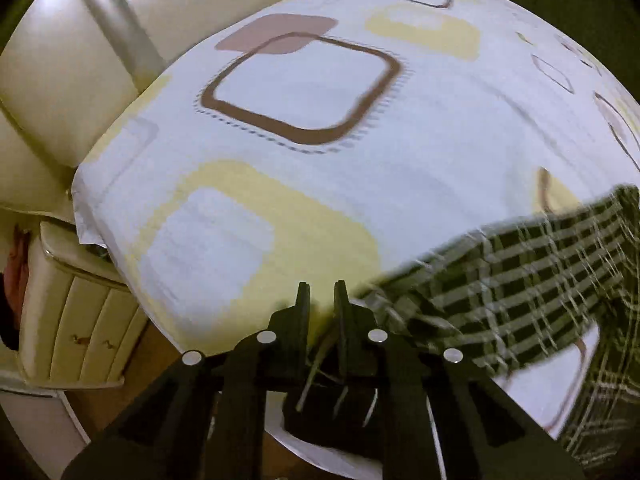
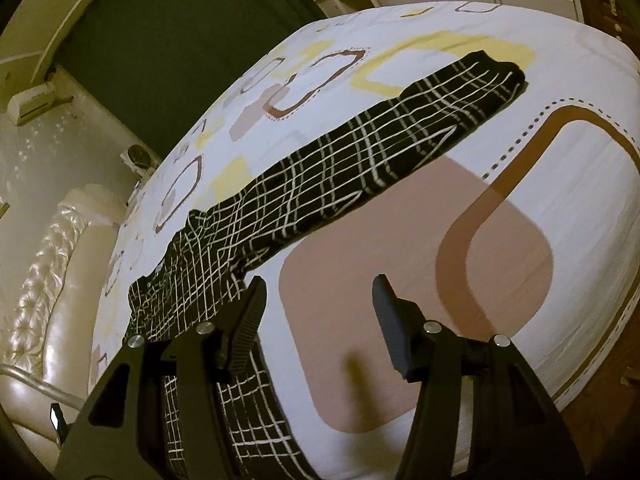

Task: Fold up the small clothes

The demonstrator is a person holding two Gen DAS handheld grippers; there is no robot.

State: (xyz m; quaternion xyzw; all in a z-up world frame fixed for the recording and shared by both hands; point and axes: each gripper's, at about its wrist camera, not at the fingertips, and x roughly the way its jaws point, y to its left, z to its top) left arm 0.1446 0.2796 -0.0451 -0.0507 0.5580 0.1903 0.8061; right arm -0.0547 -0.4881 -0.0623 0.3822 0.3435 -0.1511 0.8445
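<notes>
- Left fingers point(image 1: 322, 292): drawn almost together, with only a narrow gap at the tips. Strands and a fold of the checked cloth point(image 1: 520, 284) run between them lower down, so they grip the cloth at its near edge.
- Right fingers point(image 2: 318, 292): spread well apart, nothing between them. They hang above the bed sheet point(image 2: 580, 208), just beside the near end of the cloth.
- Checked cloth point(image 2: 320, 184): a black garment with a white grid pattern. It lies on the bed in a long band that runs from the far side of the sheet towards the right fingers. Its far end lies flat. Its near end is bunched and creased, and part of it passes under the left-hand finger of the right gripper.
- In the left wrist view the cloth is blurred. It rises from the sheet on the right side of the picture and leads to the left fingers.
- Bed sheet point(image 1: 460, 120): white, printed with brown, tan and yellow rounded squares. It lies smooth around the cloth.
- Headboard point(image 2: 60, 280): padded, cream, at the left of the sheet in the right wrist view.
- Cream cabinet point(image 1: 80, 320): beside the bed, past the sheet's left edge in the left wrist view.
</notes>
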